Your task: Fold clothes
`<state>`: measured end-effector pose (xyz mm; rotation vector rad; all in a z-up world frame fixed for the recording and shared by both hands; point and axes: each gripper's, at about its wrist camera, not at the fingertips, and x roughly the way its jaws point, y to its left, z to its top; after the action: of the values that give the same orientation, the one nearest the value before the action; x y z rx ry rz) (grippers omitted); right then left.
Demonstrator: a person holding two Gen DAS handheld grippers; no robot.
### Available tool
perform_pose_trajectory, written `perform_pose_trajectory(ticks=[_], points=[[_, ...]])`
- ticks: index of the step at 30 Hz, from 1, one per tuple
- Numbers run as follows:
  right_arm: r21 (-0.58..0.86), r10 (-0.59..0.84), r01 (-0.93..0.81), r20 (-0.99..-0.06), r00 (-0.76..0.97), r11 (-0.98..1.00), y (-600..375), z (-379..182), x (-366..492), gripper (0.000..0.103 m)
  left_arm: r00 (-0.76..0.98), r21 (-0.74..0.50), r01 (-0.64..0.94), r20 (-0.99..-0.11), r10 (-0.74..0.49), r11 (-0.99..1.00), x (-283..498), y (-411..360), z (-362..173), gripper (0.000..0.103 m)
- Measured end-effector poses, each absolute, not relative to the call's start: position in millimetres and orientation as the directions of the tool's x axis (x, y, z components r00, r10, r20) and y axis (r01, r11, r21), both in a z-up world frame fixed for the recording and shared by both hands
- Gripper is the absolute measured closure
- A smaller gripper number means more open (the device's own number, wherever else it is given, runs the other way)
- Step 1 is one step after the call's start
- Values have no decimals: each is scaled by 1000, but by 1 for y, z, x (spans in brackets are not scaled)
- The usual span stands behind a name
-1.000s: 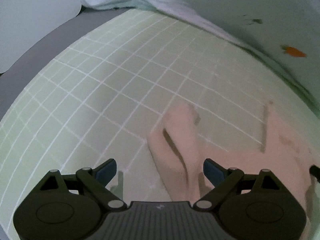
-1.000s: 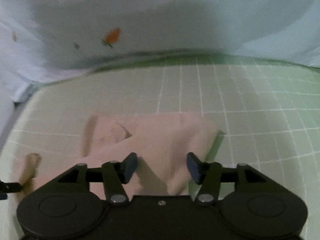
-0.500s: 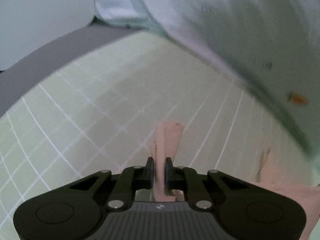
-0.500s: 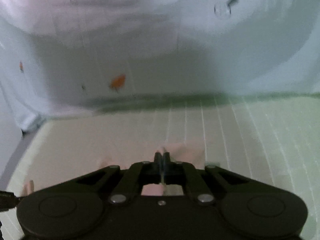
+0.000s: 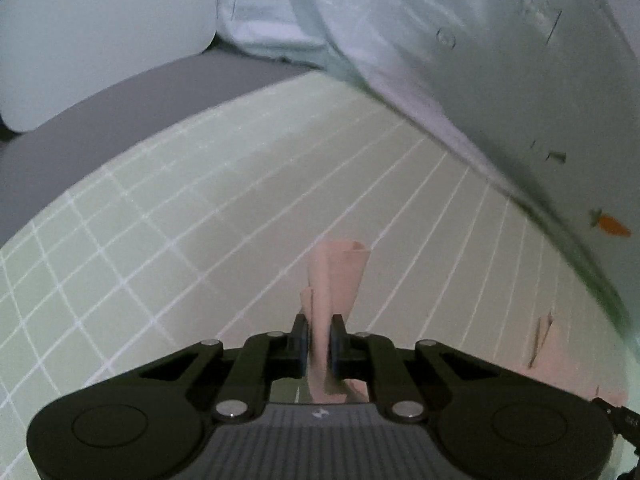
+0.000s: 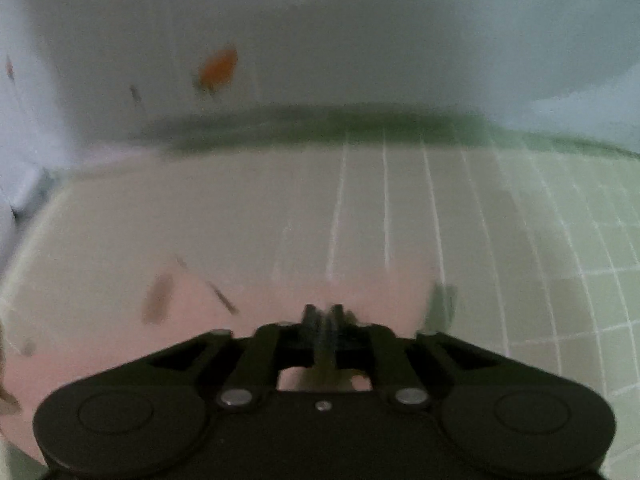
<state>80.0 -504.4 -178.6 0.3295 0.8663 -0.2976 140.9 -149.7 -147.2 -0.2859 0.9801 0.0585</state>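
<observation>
1. My left gripper has its jaws nearly together, pinching a bunched corner of the pink garment. The cloth stands up between the pads and pokes forward past the fingertips as a narrow, rolled tongue.

2. My right gripper has its jaws close together but easing apart. Its view is smeared by motion, so I cannot say for sure whether cloth is pinched between the pads. The garment spreads directly beneath and ahead of it as a broad pink sheet.

3. The relation that matters: the garment runs sideways between my two hands. From the left gripper its bulk lies off to the right, where a second pink flap shows at the view's lower right edge. From the right gripper the cloth stretches left and forward. So the long axis lies across me, one hand at each end, neither clearly nearer.

4. I judge the coming move to be carrying both held edges together, away from me, to lay a fold.

5. The surface is a pale green cutting mat with a white grid, flat, with bare space ahead.

6. Beyond the mat's far edge hangs light fabric printed with a small carrot; a grey strip borders the mat on the left.
</observation>
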Motion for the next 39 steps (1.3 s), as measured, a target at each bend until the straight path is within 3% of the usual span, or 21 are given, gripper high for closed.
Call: perform_pose_trajectory(ticks=[1, 6, 8, 17, 23, 26, 28, 30, 34, 39], points=[[149, -123, 382, -790, 600, 912, -503, -181, 80, 88, 554, -210, -169, -829, -83, 963, 139, -149, -148, 91], [118, -150, 387, -790, 595, 914, -490, -160, 54, 34, 584, -199, -84, -804, -113, 976, 127, -163, -134, 91], [93, -190, 412, -782, 594, 907, -482, -149, 35, 22, 603, -207, -34, -784, -145, 978, 120, -174, -123, 91], [119, -247, 505, -763, 597, 855, -465, -123, -86, 19, 589, -237, 312, -712, -383, 920, 38, -248, -82, 91], [148, -226, 533, -789, 572, 833, -464, -132, -151, 19, 448, -262, 428, -770, -455, 865, -35, -279, -96, 87], [145, -213, 516, -793, 571, 844, -461, -138, -173, 19, 389, -231, 436, -824, -413, 870, -67, -280, -111, 69], [151, -201, 501, -790, 579, 852, -461, -139, -181, 18, 381, -208, 407, -846, -372, 890, -88, -276, -117, 41], [168, -186, 484, -778, 600, 859, -459, -138, -189, 14, 390, -179, 365, -862, -325, 914, -105, -269, -122, 27], [206, -130, 408, -741, 659, 890, -443, -133, -194, 13, 404, -106, 292, -887, -223, 950, -130, -251, -124, 15], [201, -40, 243, -688, 724, 949, -405, -128, -182, 14, 404, -85, 188, -901, -156, 978, -131, -223, -126, 15]])
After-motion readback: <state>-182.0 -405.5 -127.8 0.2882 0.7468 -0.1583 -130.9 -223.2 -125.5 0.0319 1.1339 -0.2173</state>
